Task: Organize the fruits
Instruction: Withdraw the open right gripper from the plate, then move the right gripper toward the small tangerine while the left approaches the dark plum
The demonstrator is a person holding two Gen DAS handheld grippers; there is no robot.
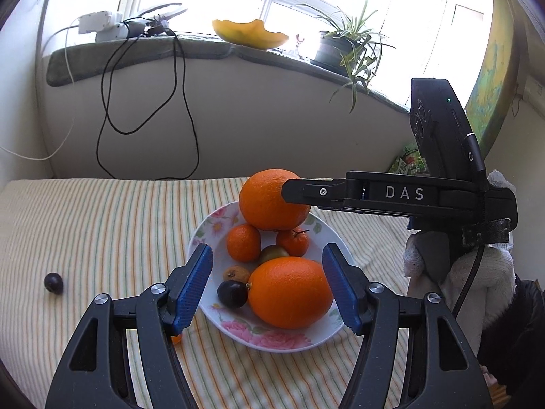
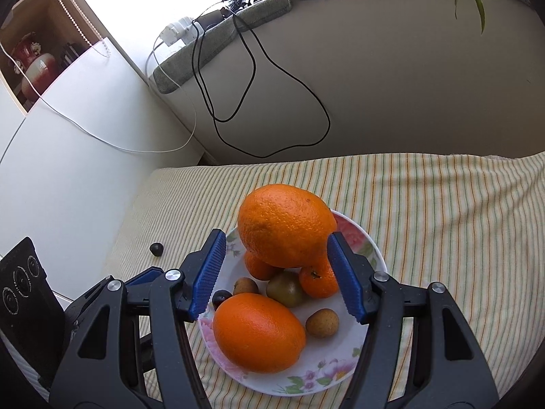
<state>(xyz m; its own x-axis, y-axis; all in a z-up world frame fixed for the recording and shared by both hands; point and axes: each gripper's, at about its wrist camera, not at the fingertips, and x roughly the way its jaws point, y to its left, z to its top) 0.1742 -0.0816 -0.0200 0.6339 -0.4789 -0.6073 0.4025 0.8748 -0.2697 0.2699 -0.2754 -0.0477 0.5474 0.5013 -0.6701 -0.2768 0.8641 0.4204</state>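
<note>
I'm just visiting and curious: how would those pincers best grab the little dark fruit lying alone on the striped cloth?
Probably straight down from above, pads closing across the widest middle of the dark fruit. It is small and round, and lies apart from the plate.

From my left camera, a striped cloth (image 1: pixel 102 225) covers the surface. At twelve o'clock a yellow bowl (image 1: pixel 250 34) sits on the windowsill; at one o'clock, a potted plant (image 1: pixel 344 46). At eleven, a white power strip (image 1: pixel 102 25) trails black cables (image 1: pixel 146 102).
</note>
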